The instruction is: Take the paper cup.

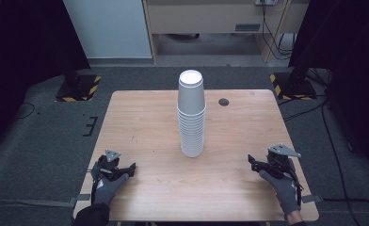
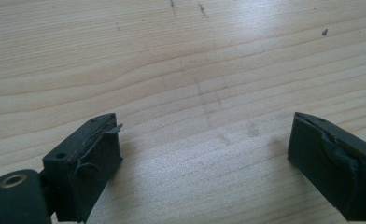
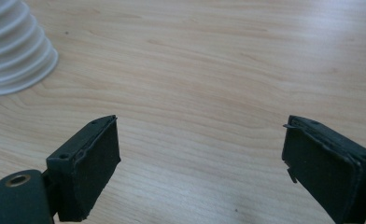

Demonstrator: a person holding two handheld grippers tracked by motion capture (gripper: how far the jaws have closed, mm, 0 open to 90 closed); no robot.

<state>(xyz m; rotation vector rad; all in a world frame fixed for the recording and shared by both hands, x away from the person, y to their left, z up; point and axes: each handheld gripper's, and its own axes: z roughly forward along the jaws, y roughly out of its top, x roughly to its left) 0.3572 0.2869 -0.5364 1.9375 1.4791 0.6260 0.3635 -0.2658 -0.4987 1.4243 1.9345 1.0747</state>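
Both the left gripper (image 1: 132, 168) and right gripper (image 1: 251, 160) are resting with jaws apart and empty, near the table's (image 1: 140, 117) front corners, while the light, easily crushed stack of white paper cups (image 1: 192, 115) at centre is likely calling for a gentle side grip on the topmost cup.

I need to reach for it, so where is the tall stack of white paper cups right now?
In the high view, the stack of upside-down white paper cups stands mid-table on the wooden table, ahead of and between both grippers, left of a small dark hole.
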